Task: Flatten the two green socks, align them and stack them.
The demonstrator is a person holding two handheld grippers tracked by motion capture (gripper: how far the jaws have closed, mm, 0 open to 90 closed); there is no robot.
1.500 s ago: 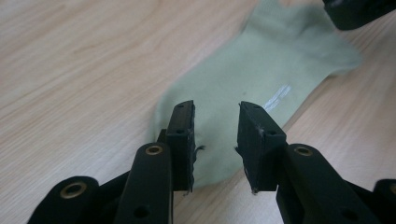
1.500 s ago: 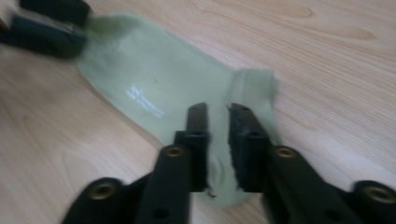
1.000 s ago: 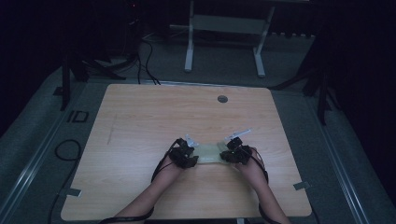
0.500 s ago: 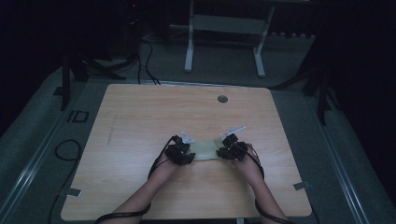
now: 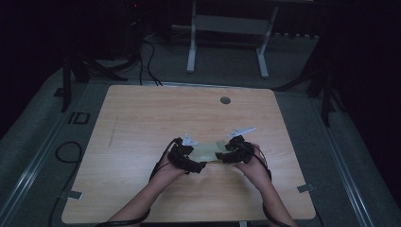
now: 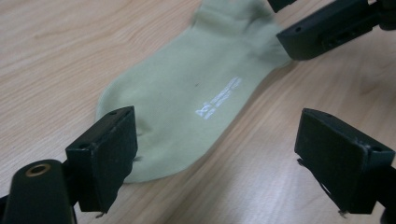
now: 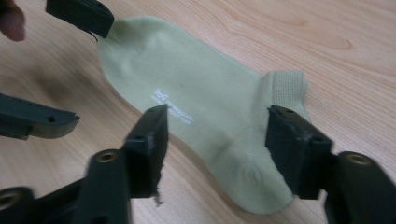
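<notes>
A pale green sock (image 6: pixel 196 98) lies flat on the wooden bench (image 5: pixel 142 118), near its front edge. The left gripper (image 6: pixel 215 158) hovers over the sock's toe end; its jaws have just been opening and now stand wide apart, clasping nothing, one jaw above the toe and the other over bare wood beside it. The right gripper (image 7: pixel 217 140) hangs over the sock's heel and cuff end; its jaws have just been opening too, straddling the heel without pinching the fabric.
</notes>
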